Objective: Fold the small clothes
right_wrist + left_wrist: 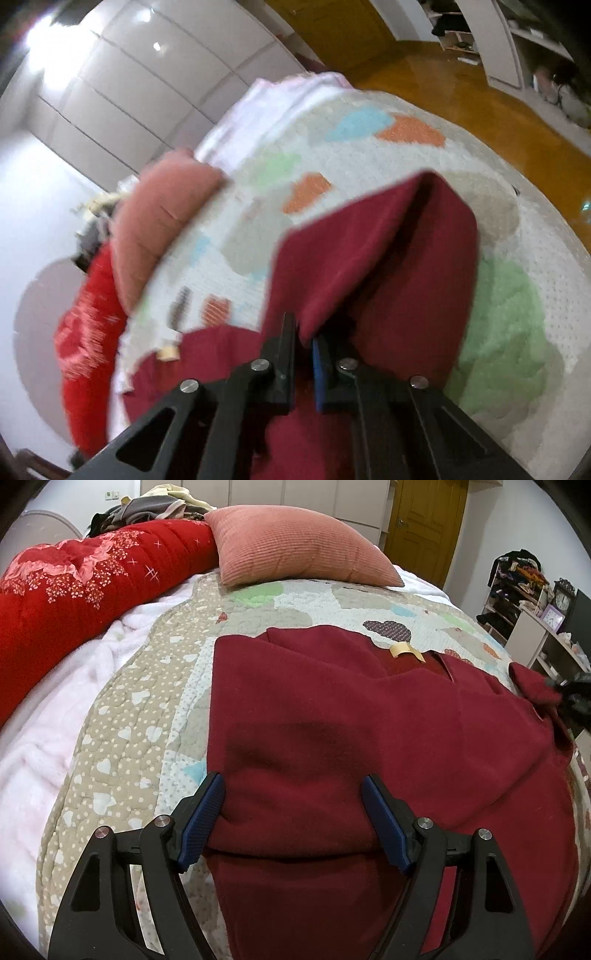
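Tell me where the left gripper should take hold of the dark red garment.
Grip the near folded edge of the dark red garment, coming from the near side. The left gripper already straddles that thick fold, jaws open around it, so closing there catches all layers.

Left wrist camera looks low across the bed [122,716] toward the pink pillow [295,546]; right wrist camera, tilted and blurred, faces the same pillow [162,214], both close over the maroon garment [332,720].

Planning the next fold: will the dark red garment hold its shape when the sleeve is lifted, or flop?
Likely floppy: the sleeve pinched in the right gripper drapes in a soft fold. Probably thick and grippy, since the garment bulges between the left gripper's open jaws and looks fuzzy.
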`<state>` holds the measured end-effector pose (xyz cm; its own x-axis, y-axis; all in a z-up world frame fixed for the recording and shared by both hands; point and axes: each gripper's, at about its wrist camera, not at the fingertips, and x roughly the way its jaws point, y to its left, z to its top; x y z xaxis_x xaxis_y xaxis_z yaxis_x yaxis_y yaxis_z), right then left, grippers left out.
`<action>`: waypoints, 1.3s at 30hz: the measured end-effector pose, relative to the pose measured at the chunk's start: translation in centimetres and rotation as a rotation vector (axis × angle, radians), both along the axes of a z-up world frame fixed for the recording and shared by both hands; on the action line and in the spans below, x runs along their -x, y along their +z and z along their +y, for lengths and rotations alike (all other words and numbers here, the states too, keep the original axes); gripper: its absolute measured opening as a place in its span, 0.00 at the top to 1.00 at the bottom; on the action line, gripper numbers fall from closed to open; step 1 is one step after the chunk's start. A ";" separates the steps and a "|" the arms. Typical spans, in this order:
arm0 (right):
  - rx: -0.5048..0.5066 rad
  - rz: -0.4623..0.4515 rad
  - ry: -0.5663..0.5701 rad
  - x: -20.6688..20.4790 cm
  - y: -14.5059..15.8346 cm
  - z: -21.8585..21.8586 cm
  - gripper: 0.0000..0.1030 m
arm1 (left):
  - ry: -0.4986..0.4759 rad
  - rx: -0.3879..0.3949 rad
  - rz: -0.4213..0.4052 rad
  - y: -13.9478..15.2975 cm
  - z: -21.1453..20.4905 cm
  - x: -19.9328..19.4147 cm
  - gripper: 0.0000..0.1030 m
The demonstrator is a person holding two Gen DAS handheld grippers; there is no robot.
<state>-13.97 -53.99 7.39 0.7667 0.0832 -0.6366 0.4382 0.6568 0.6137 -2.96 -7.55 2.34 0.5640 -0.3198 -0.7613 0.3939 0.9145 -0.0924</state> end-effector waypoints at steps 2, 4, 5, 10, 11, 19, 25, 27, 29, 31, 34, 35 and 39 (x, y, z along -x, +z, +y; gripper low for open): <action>0.060 -0.059 -0.006 1.2 2.7 0.2 0.94 | 0.008 0.001 -0.001 0.1 0.2 0.0 0.25; 0.118 -0.120 -0.012 2.6 6.2 0.4 0.94 | 0.018 0.005 0.000 0.3 0.4 0.1 0.24; 0.130 -0.145 -0.013 3.2 7.7 0.6 0.94 | 0.025 0.012 0.002 0.4 0.7 0.1 0.25; 0.140 -0.295 0.089 4.9 14.9 3.8 0.94 | 0.043 0.064 -0.003 1.6 2.1 0.1 0.25; 0.145 -0.321 0.127 4.9 16.1 4.8 0.94 | 0.048 0.073 -0.010 1.9 2.5 0.2 0.25; 0.199 -0.372 0.602 0.2 21.9 17.4 0.94 | 0.108 0.103 -0.080 4.2 6.1 0.1 0.25; 0.178 -0.200 0.860 -7.7 15.8 26.9 0.94 | 0.207 0.181 -0.062 4.6 9.9 -1.3 0.25; 0.113 -0.110 0.923 -10.4 11.4 29.4 0.94 | 0.233 0.214 -0.045 4.4 10.9 -1.7 0.25; 0.094 0.015 0.946 -12.9 6.8 31.6 0.89 | 0.238 0.236 -0.031 4.2 11.2 -2.0 0.25; 0.069 0.085 0.927 -13.8 3.9 32.6 0.73 | 0.228 0.248 -0.024 4.1 11.1 -2.0 0.25; -0.022 0.044 0.886 -12.5 2.9 30.6 0.55 | 0.178 0.253 -0.023 4.0 10.0 -1.8 0.25; -0.016 0.031 0.865 -11.5 3.4 29.5 0.55 | 0.164 0.253 -0.027 4.1 9.6 -1.7 0.25; 0.127 -0.015 0.733 -6.4 5.8 24.4 0.55 | 0.122 0.250 -0.027 3.9 8.0 -1.4 0.25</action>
